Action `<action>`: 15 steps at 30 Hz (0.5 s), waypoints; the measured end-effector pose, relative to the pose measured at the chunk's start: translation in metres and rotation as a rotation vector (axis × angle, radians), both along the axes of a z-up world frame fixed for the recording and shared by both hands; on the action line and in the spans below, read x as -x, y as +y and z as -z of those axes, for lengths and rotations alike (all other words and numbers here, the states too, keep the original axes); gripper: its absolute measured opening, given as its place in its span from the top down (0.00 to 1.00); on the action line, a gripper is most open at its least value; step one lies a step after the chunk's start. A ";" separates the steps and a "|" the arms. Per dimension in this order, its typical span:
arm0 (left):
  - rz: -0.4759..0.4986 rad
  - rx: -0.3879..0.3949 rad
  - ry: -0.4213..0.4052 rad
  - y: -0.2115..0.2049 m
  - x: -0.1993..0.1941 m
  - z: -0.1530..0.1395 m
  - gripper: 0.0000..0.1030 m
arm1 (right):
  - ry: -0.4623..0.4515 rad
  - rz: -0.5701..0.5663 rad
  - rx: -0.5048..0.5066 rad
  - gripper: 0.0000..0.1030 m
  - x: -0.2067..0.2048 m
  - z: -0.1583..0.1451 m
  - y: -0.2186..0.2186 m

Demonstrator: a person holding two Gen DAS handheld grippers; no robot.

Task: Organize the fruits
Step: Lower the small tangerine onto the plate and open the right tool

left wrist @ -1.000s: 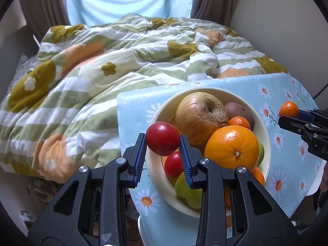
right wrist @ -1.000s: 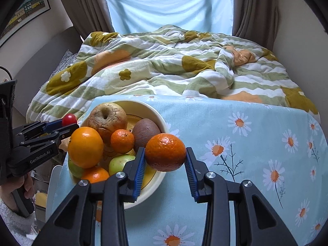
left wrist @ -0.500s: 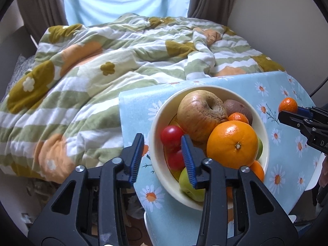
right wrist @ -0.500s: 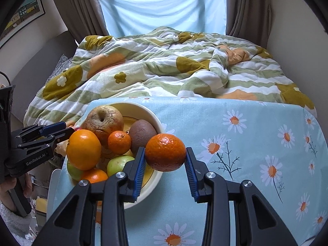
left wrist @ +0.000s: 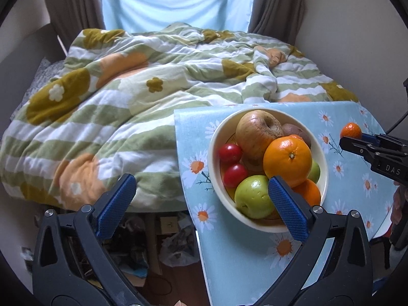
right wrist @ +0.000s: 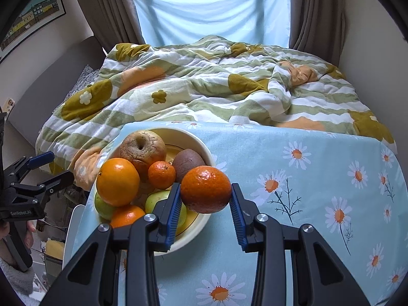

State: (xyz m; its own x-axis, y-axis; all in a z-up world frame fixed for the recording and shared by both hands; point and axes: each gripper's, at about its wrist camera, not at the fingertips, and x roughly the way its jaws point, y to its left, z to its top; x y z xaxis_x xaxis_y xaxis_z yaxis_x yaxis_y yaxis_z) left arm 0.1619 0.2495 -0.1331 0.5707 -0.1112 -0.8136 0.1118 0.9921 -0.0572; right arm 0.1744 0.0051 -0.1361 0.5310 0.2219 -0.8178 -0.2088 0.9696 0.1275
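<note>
A cream bowl (left wrist: 323, 163) on the daisy tablecloth holds a wrinkled apple (left wrist: 258, 134), a big orange (left wrist: 287, 160), two red tomatoes (left wrist: 230, 153), a green apple (left wrist: 252, 196), a kiwi and small oranges. My left gripper (left wrist: 201, 207) is open and empty, drawn back left of and above the bowl. My right gripper (right wrist: 206, 210) is shut on a mandarin (right wrist: 205, 189), held above the bowl's near right rim (right wrist: 197, 225). The same mandarin (left wrist: 351, 130) shows in the left wrist view.
The table's blue daisy cloth (right wrist: 318, 178) stretches to the right of the bowl. A rumpled striped duvet (right wrist: 216, 86) covers the bed behind the table. Clutter lies on the floor (left wrist: 165, 242) below the table's left edge. Curtains and a window stand at the back.
My left gripper let the red tomato go into the bowl, opened wide and pulled back to the left. My right gripper kept its hold on the mandarin and rose slightly.
</note>
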 end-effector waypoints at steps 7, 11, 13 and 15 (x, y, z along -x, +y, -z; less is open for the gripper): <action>0.000 -0.010 0.017 -0.009 0.025 0.004 0.00 | 0.010 -0.041 -0.018 0.67 -0.001 0.011 0.003; -0.013 -0.006 0.028 -0.019 0.036 0.007 0.00 | 0.021 -0.075 -0.022 0.67 -0.004 0.018 0.006; -0.023 0.003 0.037 -0.024 0.041 0.010 0.00 | 0.026 -0.091 -0.031 0.67 -0.006 0.022 0.006; -0.032 0.006 0.045 -0.030 0.045 0.013 0.00 | 0.029 -0.105 -0.038 0.67 -0.007 0.025 0.006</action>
